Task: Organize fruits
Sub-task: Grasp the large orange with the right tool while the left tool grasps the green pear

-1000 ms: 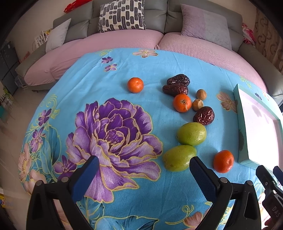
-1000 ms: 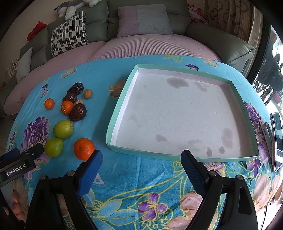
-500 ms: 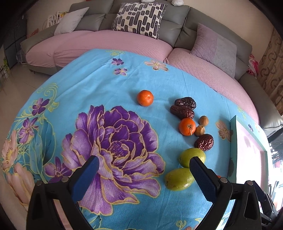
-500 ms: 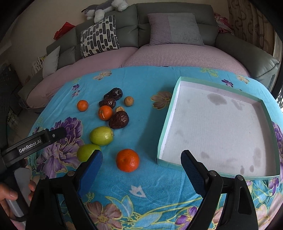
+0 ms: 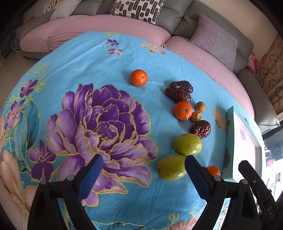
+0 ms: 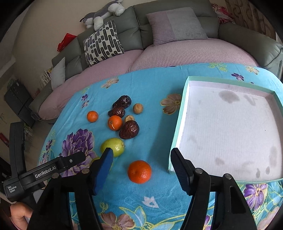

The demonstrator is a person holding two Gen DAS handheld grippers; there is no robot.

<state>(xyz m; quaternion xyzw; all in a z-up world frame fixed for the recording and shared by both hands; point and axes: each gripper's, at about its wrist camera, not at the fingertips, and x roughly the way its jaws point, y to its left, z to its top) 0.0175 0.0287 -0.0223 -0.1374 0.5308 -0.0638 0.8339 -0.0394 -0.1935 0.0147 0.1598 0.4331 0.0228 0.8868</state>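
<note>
Between right gripper [image 6: 141, 169] jaws, orange [image 6: 139, 171], tray [image 6: 178, 127] beside

Fruits [image 6: 115, 122] lie on the tablecloth [image 6: 152, 88], left of the tray [image 6: 178, 131].

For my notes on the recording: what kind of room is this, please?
Most likely a home living room: a grey sectional sofa with throw pillows, a plush toy on its backrest, and a table under a floral cloth.
</note>
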